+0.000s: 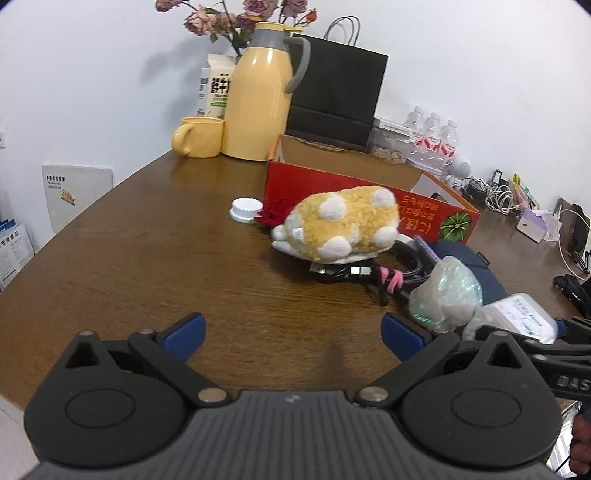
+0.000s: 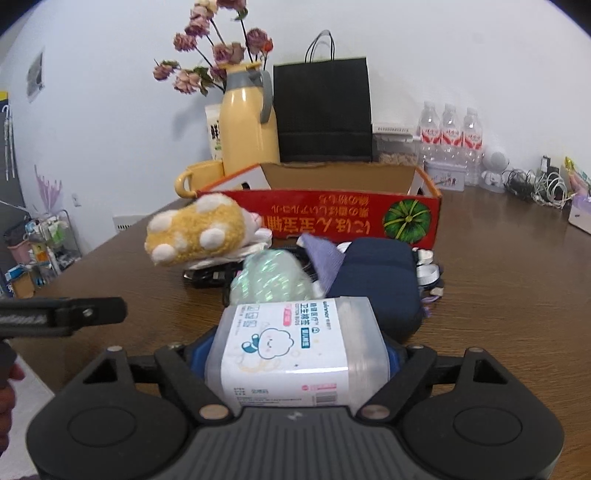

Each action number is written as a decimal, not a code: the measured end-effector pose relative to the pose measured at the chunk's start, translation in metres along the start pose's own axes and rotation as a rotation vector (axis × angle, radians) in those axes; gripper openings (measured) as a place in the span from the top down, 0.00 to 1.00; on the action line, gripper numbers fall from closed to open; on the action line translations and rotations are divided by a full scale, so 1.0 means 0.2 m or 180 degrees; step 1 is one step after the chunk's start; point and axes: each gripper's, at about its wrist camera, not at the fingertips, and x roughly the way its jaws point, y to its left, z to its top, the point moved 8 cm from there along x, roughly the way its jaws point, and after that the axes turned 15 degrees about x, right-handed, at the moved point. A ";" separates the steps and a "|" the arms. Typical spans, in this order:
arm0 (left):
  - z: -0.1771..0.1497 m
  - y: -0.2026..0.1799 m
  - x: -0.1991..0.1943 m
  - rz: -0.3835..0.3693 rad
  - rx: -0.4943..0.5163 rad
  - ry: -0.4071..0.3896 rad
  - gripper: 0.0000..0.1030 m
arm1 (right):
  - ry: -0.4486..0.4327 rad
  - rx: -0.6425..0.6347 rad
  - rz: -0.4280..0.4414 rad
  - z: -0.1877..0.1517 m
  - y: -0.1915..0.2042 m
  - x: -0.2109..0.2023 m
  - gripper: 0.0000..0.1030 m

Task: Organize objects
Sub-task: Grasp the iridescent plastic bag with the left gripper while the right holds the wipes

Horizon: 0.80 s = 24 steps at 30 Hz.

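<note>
The right gripper [image 2: 297, 354] clamps its 2 blue pads on the clear plastic cotton-swab box [image 2: 295, 343], long axis pointing ahead toward the red cardboard box [image 2: 332, 218], above the wooden table [image 2: 498, 295], while the left gripper [image 1: 293, 332] gapes empty.

Blue fingers [image 2: 394, 360] mostly hidden behind the cotton swab box [image 2: 295, 343]. Cables [image 1: 347, 271] largely buried under the plush toy [image 1: 340, 225]. Dried flowers [image 1: 221, 14] cut off by the top edge. Box print [image 1: 424, 218] upside down, unreadable. Far clutter [image 1: 491, 188] too small to tell.
</note>
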 end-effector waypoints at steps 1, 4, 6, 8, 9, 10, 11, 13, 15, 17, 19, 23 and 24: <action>0.01 -0.01 0.01 -0.0017 0.0013 0.0006 0.00 | -0.0024 0.0000 0.0003 0.01 -0.01 -0.02 0.21; 0.03 -0.07 0.04 -0.0097 0.0040 0.0043 0.00 | -0.0099 0.0016 -0.0016 0.03 -0.07 -0.08 0.21; 0.04 -0.12 0.05 -0.0159 0.0072 0.0058 0.00 | -0.0145 0.0021 -0.0055 0.05 -0.11 -0.11 0.21; 0.05 -0.17 0.07 -0.0230 0.0101 0.0057 0.00 | -0.0184 0.0018 -0.0082 0.07 -0.15 -0.12 0.21; 0.06 -0.19 0.08 -0.0278 0.0115 0.0045 0.00 | -0.0197 0.0015 -0.0092 0.08 -0.17 -0.13 0.21; 0.08 -0.22 0.08 -0.0318 0.0133 0.0024 0.00 | -0.0208 0.0014 -0.0101 0.09 -0.18 -0.12 0.21; 0.09 -0.25 0.08 -0.0352 0.0157 -0.0003 0.00 | -0.0217 0.0012 -0.0107 0.10 -0.20 -0.12 0.21; 0.11 -0.30 0.09 -0.0421 0.0204 -0.0056 0.00 | -0.0235 0.0001 -0.0108 0.11 -0.23 -0.12 0.21; 0.14 -0.36 0.10 -0.0477 0.0263 -0.0104 0.00 | -0.0242 -0.0011 -0.0109 0.13 -0.25 -0.11 0.21; 0.16 -0.40 0.11 -0.0480 0.0330 -0.0112 0.00 | -0.0247 -0.0034 -0.0098 0.14 -0.27 -0.10 0.21; 0.17 -0.45 0.14 -0.0487 0.0376 -0.0099 0.00 | -0.0252 -0.0062 -0.0092 0.16 -0.29 -0.09 0.21; 0.18 -0.51 0.21 -0.0487 0.0429 -0.0054 0.00 | -0.0274 -0.0106 -0.0098 0.19 -0.34 -0.07 0.21; 0.18 -0.52 0.23 -0.0494 0.0443 -0.0039 0.00 | -0.0280 -0.0114 -0.0105 0.20 -0.35 -0.07 0.21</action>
